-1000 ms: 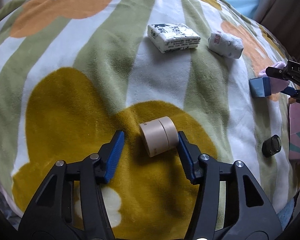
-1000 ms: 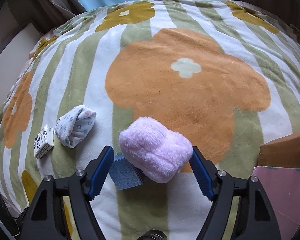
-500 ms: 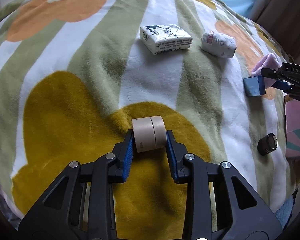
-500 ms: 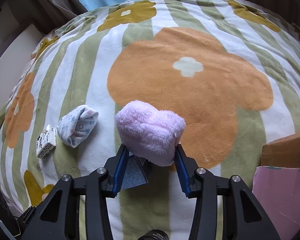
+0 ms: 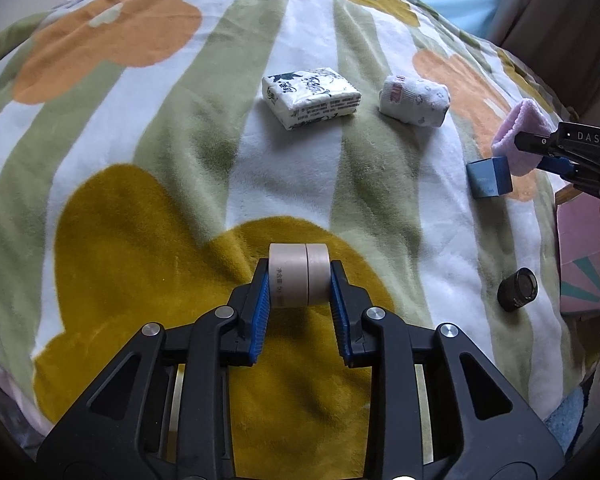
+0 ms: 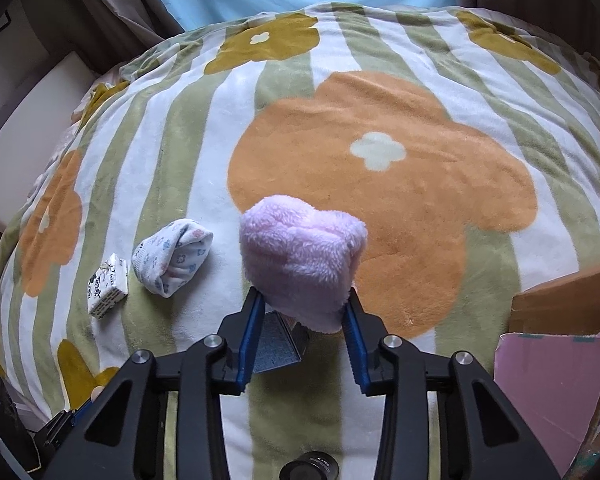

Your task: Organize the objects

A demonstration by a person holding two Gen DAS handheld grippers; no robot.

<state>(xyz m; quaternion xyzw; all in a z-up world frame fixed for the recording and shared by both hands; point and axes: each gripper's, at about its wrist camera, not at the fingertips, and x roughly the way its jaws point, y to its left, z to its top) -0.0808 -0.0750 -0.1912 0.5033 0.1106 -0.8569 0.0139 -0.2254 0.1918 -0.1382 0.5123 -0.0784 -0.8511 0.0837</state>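
Observation:
My left gripper (image 5: 299, 280) is shut on two beige tape rolls (image 5: 299, 272) held side by side, over the yellow flower of the blanket. My right gripper (image 6: 303, 300) is shut on a fluffy pink sock bundle (image 6: 302, 260) and holds it up above a small blue box (image 6: 277, 338). In the left wrist view the pink bundle (image 5: 520, 140), the blue box (image 5: 489, 179) and the right gripper (image 5: 540, 152) show at the right edge.
A white printed tissue pack (image 5: 310, 96) and a rolled patterned sock (image 5: 414, 100) lie on the striped flower blanket (image 5: 140, 120). A black lens (image 5: 518, 289) lies at the right. A cardboard box (image 6: 568, 300) with a pink board (image 6: 548, 384) stands off the blanket's right side.
Both grippers have closed: the left on the tape rolls, the right on the pink bundle. The pink bundle has risen off the blanket; the tape rolls have turned square between the fingers.

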